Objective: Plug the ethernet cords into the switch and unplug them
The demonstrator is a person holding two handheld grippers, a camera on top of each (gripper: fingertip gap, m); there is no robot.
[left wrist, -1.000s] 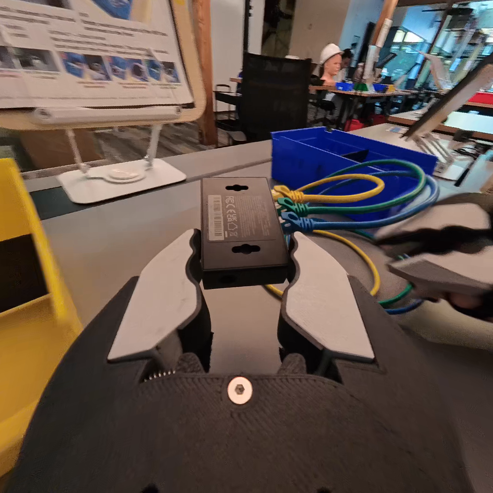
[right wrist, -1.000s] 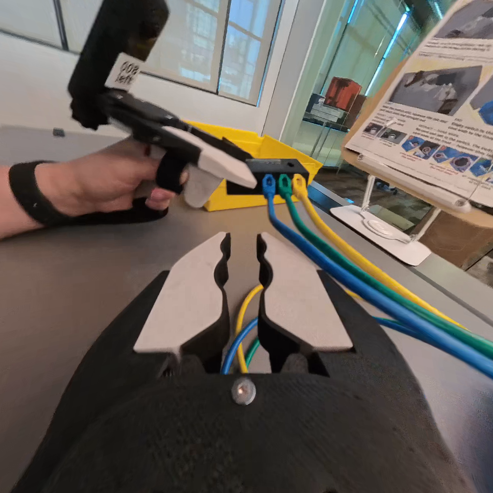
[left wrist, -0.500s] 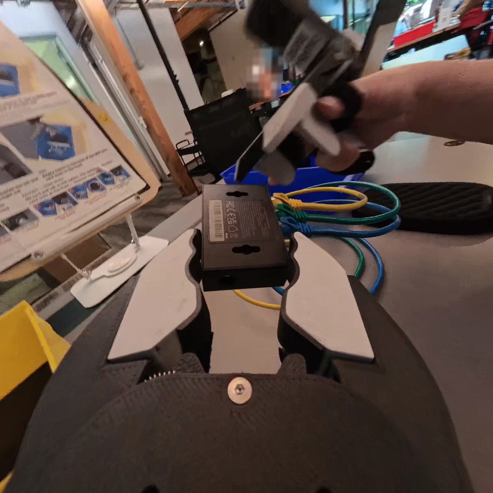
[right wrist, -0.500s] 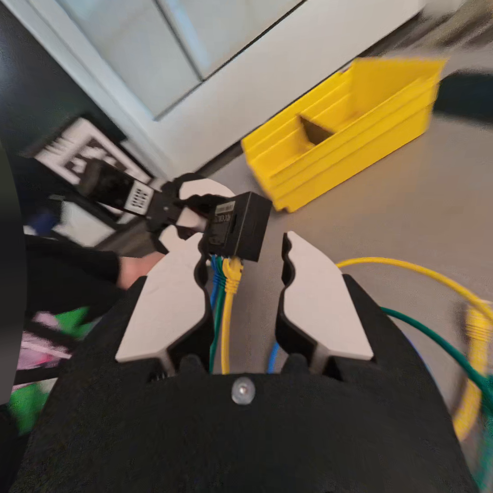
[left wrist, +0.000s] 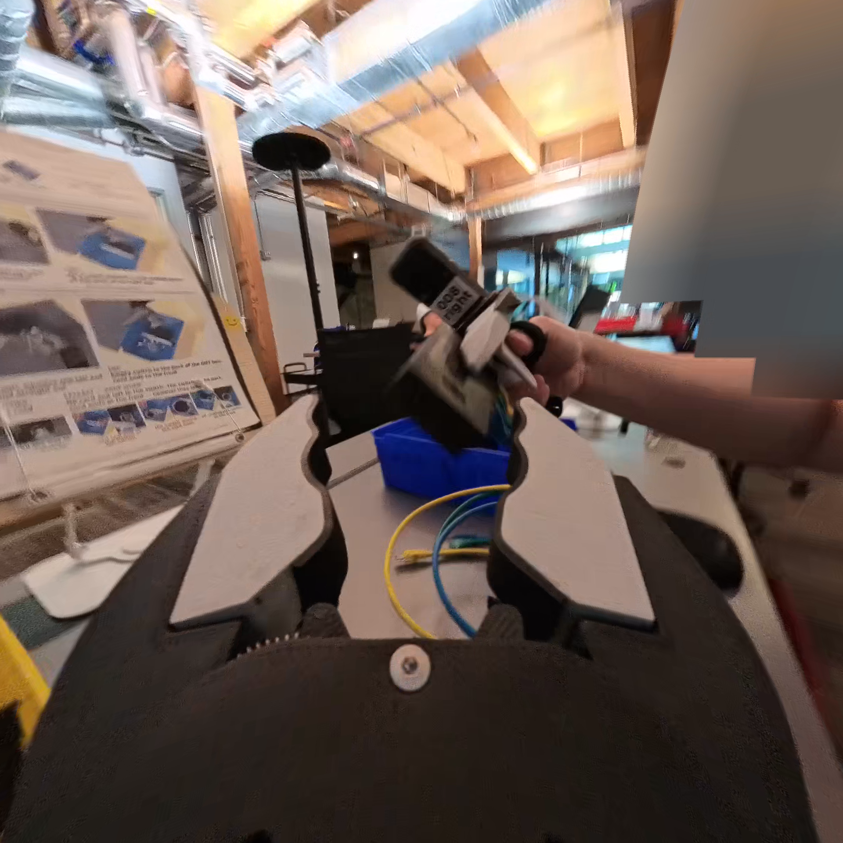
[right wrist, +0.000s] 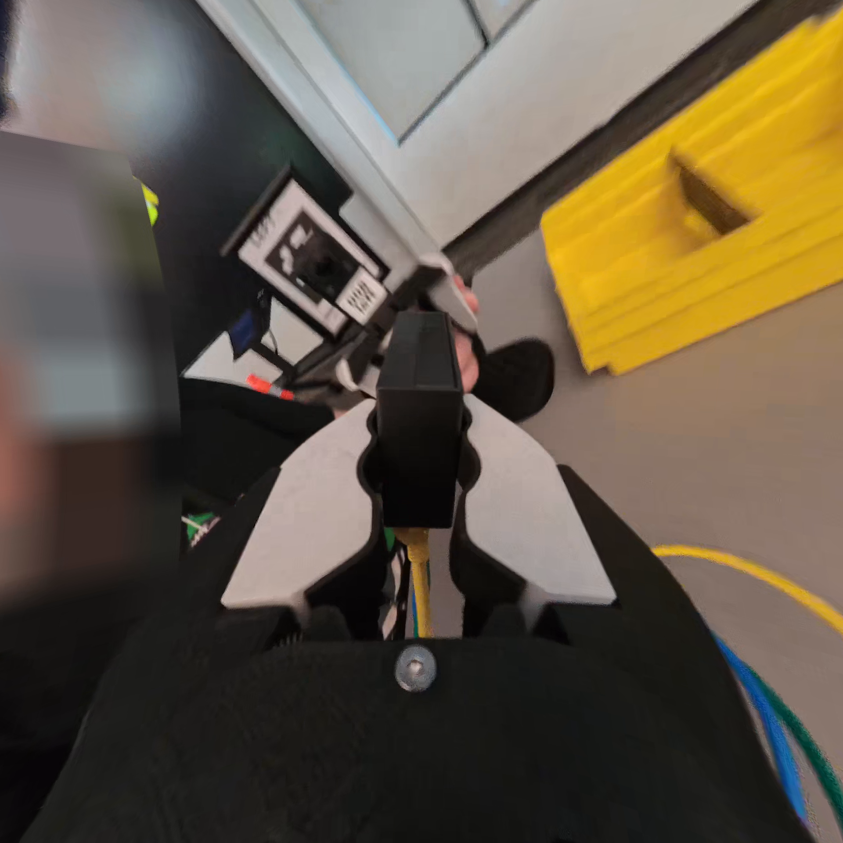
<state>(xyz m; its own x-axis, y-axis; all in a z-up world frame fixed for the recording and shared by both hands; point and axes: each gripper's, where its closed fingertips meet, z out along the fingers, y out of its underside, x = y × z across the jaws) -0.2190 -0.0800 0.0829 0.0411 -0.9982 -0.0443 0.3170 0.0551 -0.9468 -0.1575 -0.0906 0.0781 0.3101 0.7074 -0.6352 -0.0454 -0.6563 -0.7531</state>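
Observation:
My right gripper [right wrist: 417, 410] is shut on the black switch [right wrist: 417, 456] and holds it in the air. A yellow cord [right wrist: 418, 556] is plugged into the switch's near end, with green and blue cords beside it, mostly hidden. In the left wrist view the right gripper [left wrist: 479, 337] holds the switch [left wrist: 449, 392] above the blue bin. My left gripper [left wrist: 417, 410] is open and empty, just in front of the switch. The yellow cord [left wrist: 397, 538], the blue cord [left wrist: 440, 561] and a green plug [left wrist: 470, 543] lie on the table between its fingers.
A blue bin [left wrist: 438, 460] stands on the grey table [left wrist: 365, 524] beyond my left gripper. A yellow bin [right wrist: 684, 228] lies at the table's far side. An instruction board [left wrist: 91, 342] on a white stand is at the left. A black pad [left wrist: 702, 547] lies at the right. One gripper's finger ends stand about 7 centimeters off the other's.
The switch has passed from my left gripper to my right one. The left gripper has opened and let go; the right has shut on the switch and lifted it.

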